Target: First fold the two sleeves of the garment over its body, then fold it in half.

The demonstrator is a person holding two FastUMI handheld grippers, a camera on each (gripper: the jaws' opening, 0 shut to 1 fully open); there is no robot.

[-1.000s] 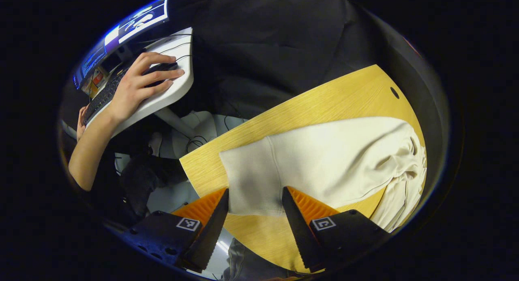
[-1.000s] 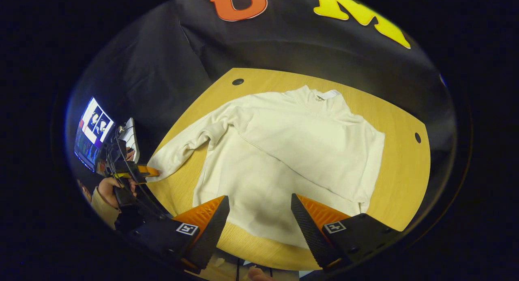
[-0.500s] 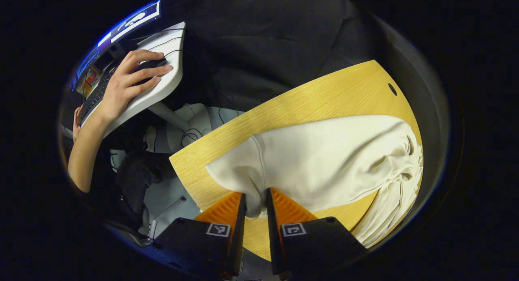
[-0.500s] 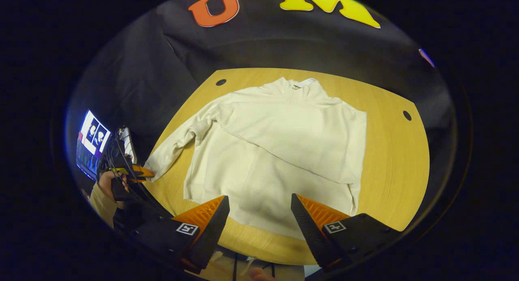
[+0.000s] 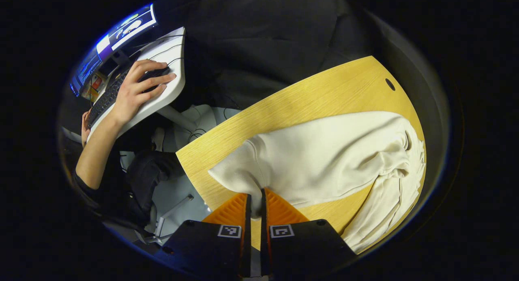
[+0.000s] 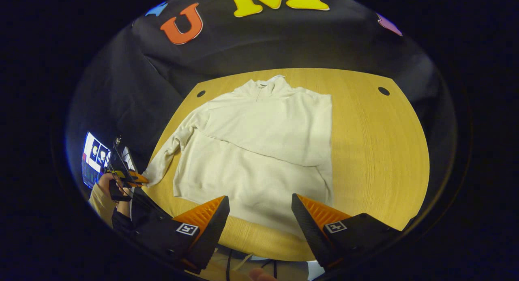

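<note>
Left gripper view has the left claw (image 5: pixel 256 204) at the bottom, its two fingers drawn nearly together and clamped on the cuff end of the cream garment's left sleeve (image 5: pixel 324 159). The cuff is bunched upward where the fingers pinch it, close to the near corner of the wooden surface (image 5: pixel 308 98). From there the sleeve runs away to the right, flat at first and then wrinkled where it meets the body of the garment (image 5: pixel 389 208) at the edge of the picture. Off the surface to the left, a person's hand (image 5: pixel 136 90) rests on a mouse on a white desk (image 5: pixel 170 86), beside a keyboard and a lit monitor (image 5: pixel 117 33).

Right gripper view looks down on the whole garment (image 6: pixel 259 151), which lies spread on the surface (image 6: pixel 381 151) with its collar toward the far edge. The right sleeve (image 6: pixel 284 139) is already folded across the chest, its end lying near the right side of the body. The left sleeve (image 6: pixel 170 151) stretches out toward the surface's left corner, where the left claw (image 6: pixel 140 179) (small and far off here) appears to hold its cuff. The right claw (image 6: pixel 259 212) hangs above the hem with its fingers wide apart, touching no cloth. Two dark round holes mark the far corners of the surface.
</note>
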